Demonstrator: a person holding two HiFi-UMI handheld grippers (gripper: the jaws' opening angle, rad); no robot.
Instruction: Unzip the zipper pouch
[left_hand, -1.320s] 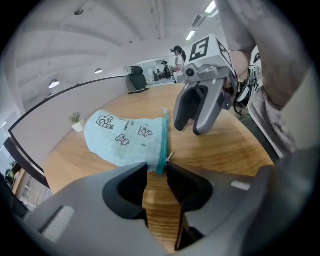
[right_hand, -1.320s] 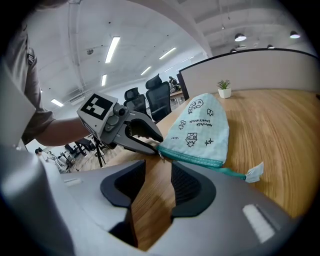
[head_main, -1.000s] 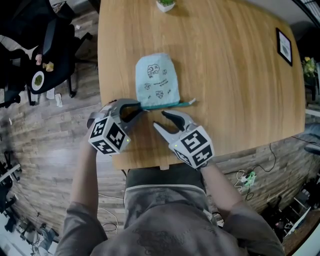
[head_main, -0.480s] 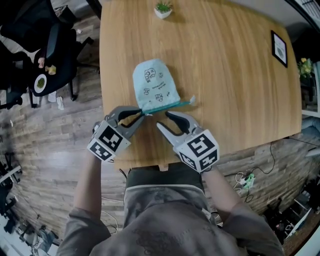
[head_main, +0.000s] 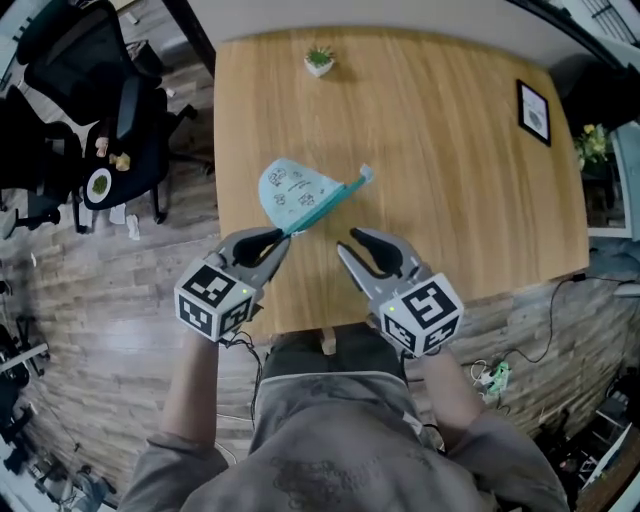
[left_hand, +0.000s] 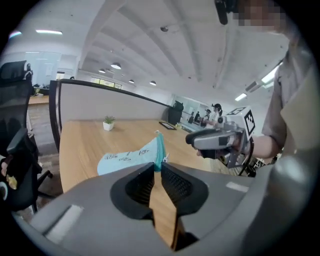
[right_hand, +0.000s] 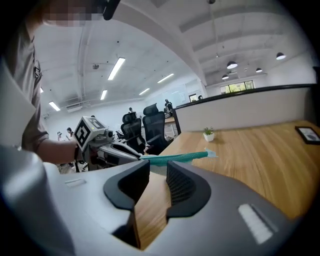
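**Left gripper** (head_main: 283, 238): jaws clenched on the near corner of the zipper pouch (head_main: 295, 190), at the end of its teal zipper edge (right_hand: 175, 158).

**Right gripper** (head_main: 347, 243): jaws apart and closing, nothing between them. The zipper edge runs crosswise just beyond their tips, not touching.

**Zipper pouch**: pale blue with small printed drawings. It is raised at the gripped corner. The zipper edge slants away and to the right of the left jaws, and the rounded end lies on the tabletop (head_main: 450, 190) beyond them.

**Tabletop**: light wood, beneath both pairs of jaws.

**Framed picture** (head_main: 533, 110): well beyond the right jaws, off to their right.

**Potted plant** (head_main: 319, 60): small, well beyond both pairs of jaws, near the far edge.

**Office chair** (head_main: 110, 110): black, on the floor left of the left jaws.
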